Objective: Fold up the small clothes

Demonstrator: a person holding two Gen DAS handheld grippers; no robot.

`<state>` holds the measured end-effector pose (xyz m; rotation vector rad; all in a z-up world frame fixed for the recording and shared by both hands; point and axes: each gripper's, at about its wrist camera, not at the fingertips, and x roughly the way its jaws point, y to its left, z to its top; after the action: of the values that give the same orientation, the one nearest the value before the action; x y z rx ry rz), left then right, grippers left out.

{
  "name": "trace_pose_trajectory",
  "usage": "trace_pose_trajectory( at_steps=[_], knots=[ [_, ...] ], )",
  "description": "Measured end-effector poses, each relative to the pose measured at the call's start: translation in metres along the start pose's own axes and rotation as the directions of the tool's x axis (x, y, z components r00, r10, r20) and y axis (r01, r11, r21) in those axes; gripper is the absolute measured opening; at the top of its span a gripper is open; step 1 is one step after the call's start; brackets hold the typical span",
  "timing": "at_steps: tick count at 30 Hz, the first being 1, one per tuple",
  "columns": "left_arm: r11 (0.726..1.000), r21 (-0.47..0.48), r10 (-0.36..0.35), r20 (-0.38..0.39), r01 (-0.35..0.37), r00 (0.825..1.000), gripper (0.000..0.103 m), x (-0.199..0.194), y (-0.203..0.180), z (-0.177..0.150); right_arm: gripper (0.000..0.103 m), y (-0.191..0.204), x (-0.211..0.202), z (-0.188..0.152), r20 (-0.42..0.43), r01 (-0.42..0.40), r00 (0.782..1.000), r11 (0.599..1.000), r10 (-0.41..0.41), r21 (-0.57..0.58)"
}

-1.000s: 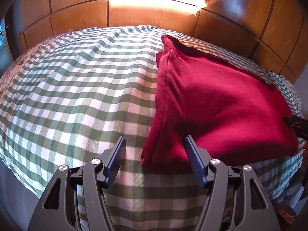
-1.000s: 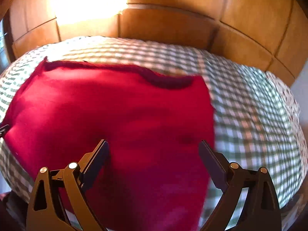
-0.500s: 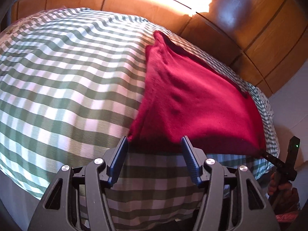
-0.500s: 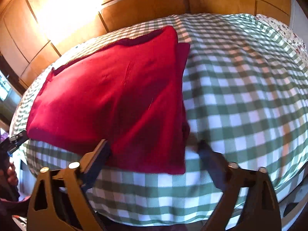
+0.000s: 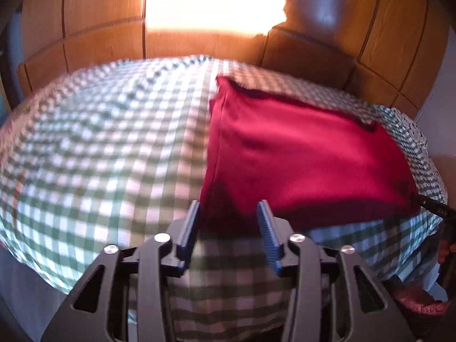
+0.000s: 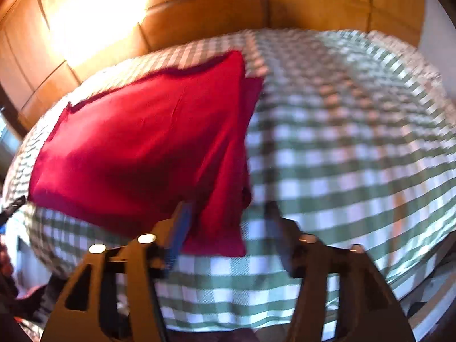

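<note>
Red garment [image 5: 307,156], folded into a rough rectangle, lies on a green-and-white checked bedcover [image 5: 99,154], toward the side of the bed nearest the right-hand gripper. Wooden panelling [image 5: 99,22] stands behind the bed, with a strong glare patch on it.

Left gripper [image 5: 228,228]: jaws have just been closing and stand partly open. The near left corner of the garment sits between the two blue pads. Whether the pads press the cloth is not clear; both frames are motion-blurred.

Right gripper [image 6: 225,225]: jaws have likewise just been closing, also partly open. In the right wrist view the near right corner of the garment [image 6: 148,148] hangs between the fingers, its lower hem draped over the bed's front edge onto the bedcover [image 6: 342,171]. The left pad lies against or just beside the cloth; the right finger shows a gap of checked fabric between it and the hem. Contact cannot be confirmed.

Far edge of the garment shows a second layer offset beside the top one. The opposite gripper's tip appears at the frame edge in each view.
</note>
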<state>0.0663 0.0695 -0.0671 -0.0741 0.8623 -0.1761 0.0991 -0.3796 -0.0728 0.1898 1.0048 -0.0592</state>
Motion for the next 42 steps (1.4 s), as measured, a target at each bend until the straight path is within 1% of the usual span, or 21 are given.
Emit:
trace_pose_trajectory(
  at_steps=[2,4,5,6,10,11,14,16,19,23,29,40,42],
  knots=[
    [0.999,0.036,-0.019,0.018,0.018,1.000,0.045,0.003,-0.014,0.012,0.060,0.006,-0.010,0.007,0.046,0.000,0.999,1.000,0.000,-0.018],
    [0.997,0.076,-0.018,0.019,0.016,1.000,0.045,0.013,-0.031,0.020,0.060,0.019,-0.016,0.015,0.078,-0.019,0.997,0.999,0.022,-0.041],
    [0.995,0.102,-0.018,0.019,0.016,1.000,0.045,0.019,-0.041,0.024,0.060,0.027,-0.017,0.018,0.088,-0.039,0.995,0.998,0.044,-0.054],
    [0.993,0.119,-0.018,0.017,0.016,1.000,0.046,0.022,-0.048,0.025,0.060,0.042,-0.016,0.022,0.094,-0.074,0.992,0.994,0.082,-0.081],
    [0.988,0.155,-0.021,-0.012,0.023,1.000,0.046,0.035,-0.068,0.023,0.060,0.087,-0.005,0.028,0.078,-0.164,0.981,0.974,0.178,-0.158],
    [0.987,0.158,-0.023,-0.019,0.026,1.000,0.047,0.037,-0.070,0.022,0.060,0.100,-0.001,0.029,0.064,-0.198,0.975,0.964,0.212,-0.177],
    [0.986,0.165,-0.027,-0.036,0.033,0.999,0.047,0.041,-0.080,0.018,0.060,0.129,0.009,0.025,0.038,-0.240,0.966,0.943,0.255,-0.232],
    [0.984,0.175,-0.025,-0.036,0.031,0.999,0.049,0.038,-0.085,0.015,0.060,0.143,0.011,0.019,0.022,-0.264,0.960,0.933,0.278,-0.246],
    [0.984,0.177,-0.028,-0.036,0.034,0.999,0.052,0.040,-0.086,0.013,0.060,0.152,0.016,0.012,0.008,-0.266,0.960,0.927,0.278,-0.264],
    [0.985,0.171,-0.024,-0.044,0.031,0.999,0.053,0.043,-0.087,0.011,0.060,0.154,0.023,0.005,-0.005,-0.257,0.964,0.928,0.266,-0.269],
    [0.983,0.180,-0.016,-0.047,0.024,0.999,0.054,0.046,-0.090,0.007,0.060,0.146,0.029,-0.006,-0.030,-0.252,0.967,0.931,0.253,-0.265],
    [0.985,0.172,-0.008,-0.051,0.017,0.999,0.056,0.048,-0.091,0.001,0.062,0.143,0.035,-0.016,-0.044,-0.242,0.970,0.934,0.239,-0.264],
    [0.984,0.179,-0.006,-0.065,0.018,0.998,0.057,0.051,-0.091,-0.004,0.062,0.140,0.038,-0.019,-0.053,-0.241,0.971,0.934,0.235,-0.266]
  ],
)
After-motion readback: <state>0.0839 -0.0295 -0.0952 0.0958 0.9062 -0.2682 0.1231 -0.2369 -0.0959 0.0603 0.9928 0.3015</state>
